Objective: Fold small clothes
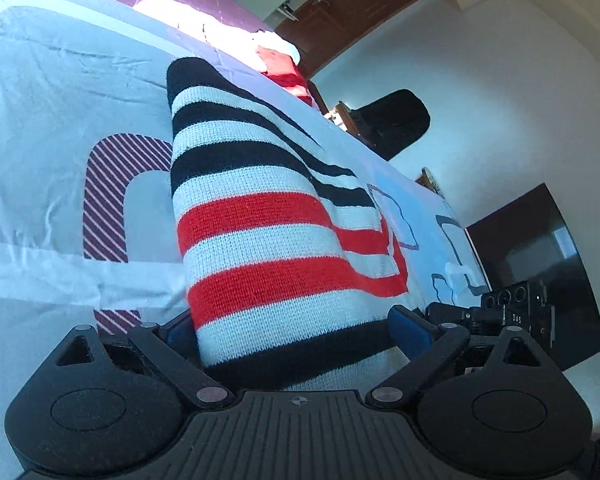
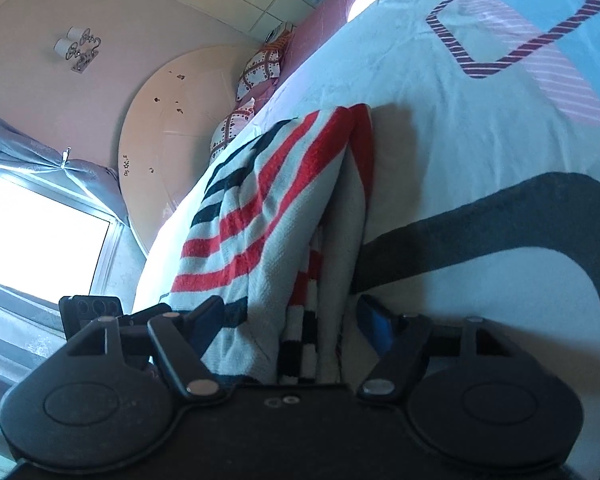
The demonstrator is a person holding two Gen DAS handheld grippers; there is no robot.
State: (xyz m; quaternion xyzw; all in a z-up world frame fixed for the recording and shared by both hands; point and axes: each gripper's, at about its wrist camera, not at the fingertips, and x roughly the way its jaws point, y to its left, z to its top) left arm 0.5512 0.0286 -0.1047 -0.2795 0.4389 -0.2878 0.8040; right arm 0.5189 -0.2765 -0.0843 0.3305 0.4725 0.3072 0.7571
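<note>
While both jaws stand released, striped sweater (image 1: 260,232) (folded) lies between them.

striped red, white and black knitted garment (image 1: 260,216): coarse, matt ribbed wool-like knit | pale printed bed sheet (image 1: 60,80): smooth, matt, creased cloth | left hand-held gripper (image 1: 296,328): matt black plastic, blue pads, small shiny metal pivot pins

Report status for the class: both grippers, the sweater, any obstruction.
Left gripper wide, right gripper wide, neither pinching. Striped sweater folded on bed, between both. Nothing in the way.
</note>
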